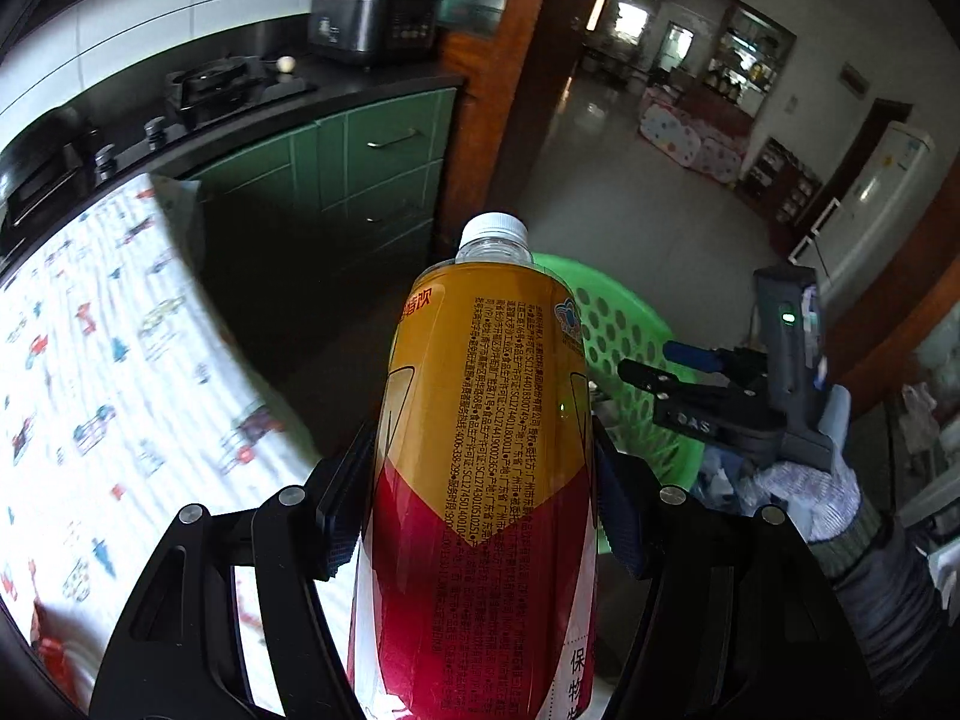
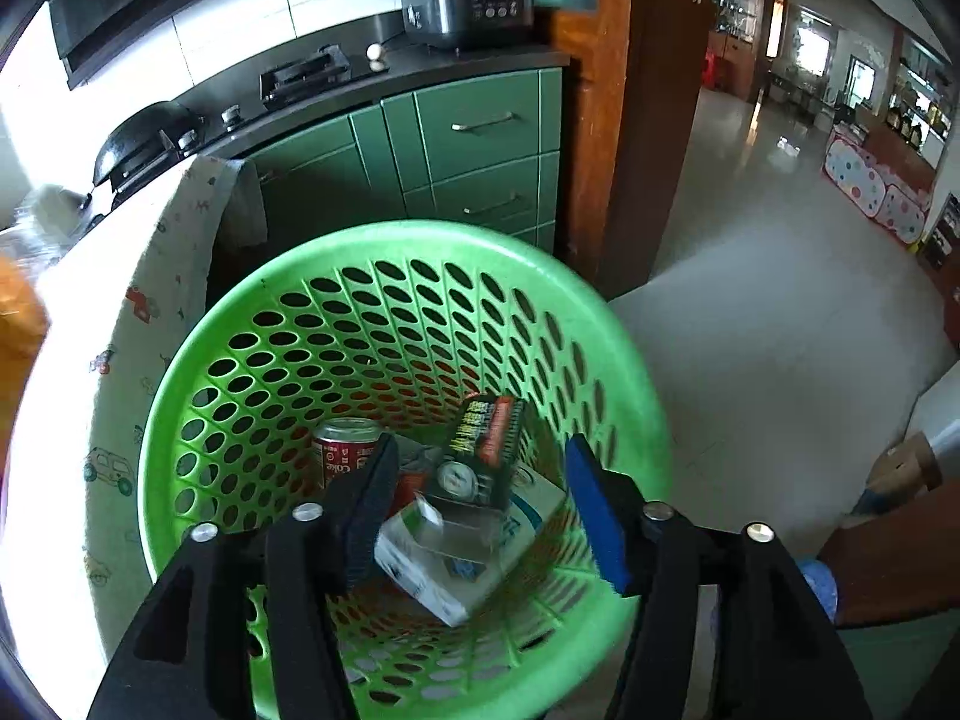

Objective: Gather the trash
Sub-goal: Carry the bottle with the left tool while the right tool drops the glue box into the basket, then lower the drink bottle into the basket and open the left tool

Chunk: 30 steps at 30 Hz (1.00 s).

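The left claw (image 1: 480, 480) clamps a capped bottle (image 1: 480, 450), its long axis pointing forward toward the green basket (image 1: 636, 324) ahead and to its right. The bottle looks empty, wrapped in an orange-and-red label. The right claw (image 2: 480, 504) hangs wide above the basket, holding nothing.

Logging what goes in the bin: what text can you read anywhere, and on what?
"Coke": red can in the green basket.
"保": white patch low on the bottle held by the left gripper.
Bottle's fine print: too small.
Dark box: blurred.
White carton: blurred.
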Each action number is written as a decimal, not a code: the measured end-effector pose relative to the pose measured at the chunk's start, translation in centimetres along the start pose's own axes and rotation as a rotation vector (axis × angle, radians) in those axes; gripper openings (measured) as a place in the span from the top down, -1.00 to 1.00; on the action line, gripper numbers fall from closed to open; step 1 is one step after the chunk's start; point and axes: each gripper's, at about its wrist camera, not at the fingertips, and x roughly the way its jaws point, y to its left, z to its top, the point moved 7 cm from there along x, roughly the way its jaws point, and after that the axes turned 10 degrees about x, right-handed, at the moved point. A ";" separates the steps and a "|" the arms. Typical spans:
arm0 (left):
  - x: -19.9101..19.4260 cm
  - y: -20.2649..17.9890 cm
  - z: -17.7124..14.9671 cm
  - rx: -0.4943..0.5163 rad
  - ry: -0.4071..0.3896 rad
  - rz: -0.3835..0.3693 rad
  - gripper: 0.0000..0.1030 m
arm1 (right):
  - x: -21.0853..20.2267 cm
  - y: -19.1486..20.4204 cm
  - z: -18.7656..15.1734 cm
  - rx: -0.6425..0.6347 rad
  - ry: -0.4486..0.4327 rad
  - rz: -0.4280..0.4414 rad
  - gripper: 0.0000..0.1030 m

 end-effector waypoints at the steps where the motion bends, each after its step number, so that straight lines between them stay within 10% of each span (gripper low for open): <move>1: 0.8 -0.5 0.4 0.008 0.008 -0.009 -0.25 | -0.6 -0.3 -0.1 0.007 -0.014 0.007 -0.25; 17: 13.8 -3.0 1.9 0.035 0.209 -0.015 -0.25 | -5.3 -2.0 -3.1 0.014 -0.074 0.065 -0.66; 30: 14.7 -4.0 1.3 0.054 0.169 -0.039 -0.36 | -5.2 -2.9 -4.3 0.057 -0.072 0.065 -0.68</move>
